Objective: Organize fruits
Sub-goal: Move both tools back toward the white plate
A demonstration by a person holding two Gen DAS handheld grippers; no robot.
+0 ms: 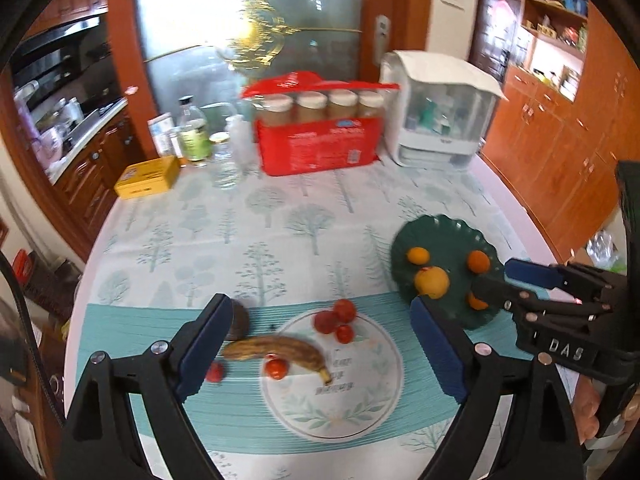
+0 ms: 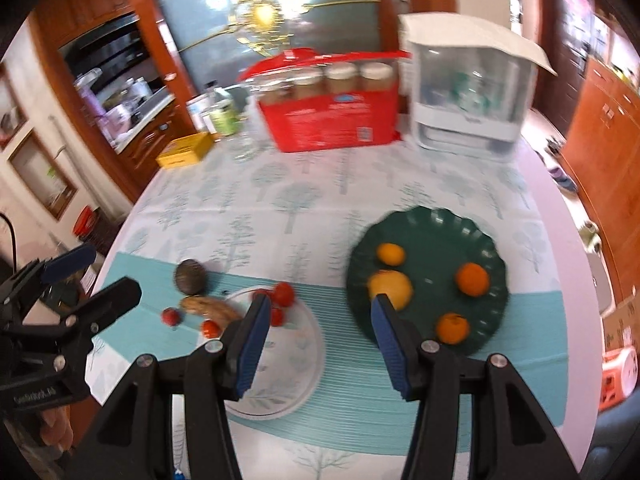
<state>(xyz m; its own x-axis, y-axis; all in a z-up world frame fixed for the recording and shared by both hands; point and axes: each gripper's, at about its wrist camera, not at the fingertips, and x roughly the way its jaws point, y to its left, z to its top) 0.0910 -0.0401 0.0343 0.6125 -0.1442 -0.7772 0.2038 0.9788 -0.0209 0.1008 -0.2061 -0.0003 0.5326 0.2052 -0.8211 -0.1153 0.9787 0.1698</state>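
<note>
Hovering above the table, the left gripper (image 1: 322,344) is seen spread wide and empty, the right gripper (image 2: 318,340) parted, nothing held. Oranges (image 2: 473,278) are set on the green plate (image 2: 436,232), right of centre; banana (image 1: 276,350) and tomatoes (image 1: 334,320) at the white plate (image 1: 376,408), lower centre.

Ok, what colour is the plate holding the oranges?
Dark green plate, clearest in the right wrist view.

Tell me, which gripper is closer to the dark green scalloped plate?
Right. The right gripper hovers over the near edge of the dark green scalloped plate, its fingers empty. The left gripper hangs farther off, past the white round plate.
</note>
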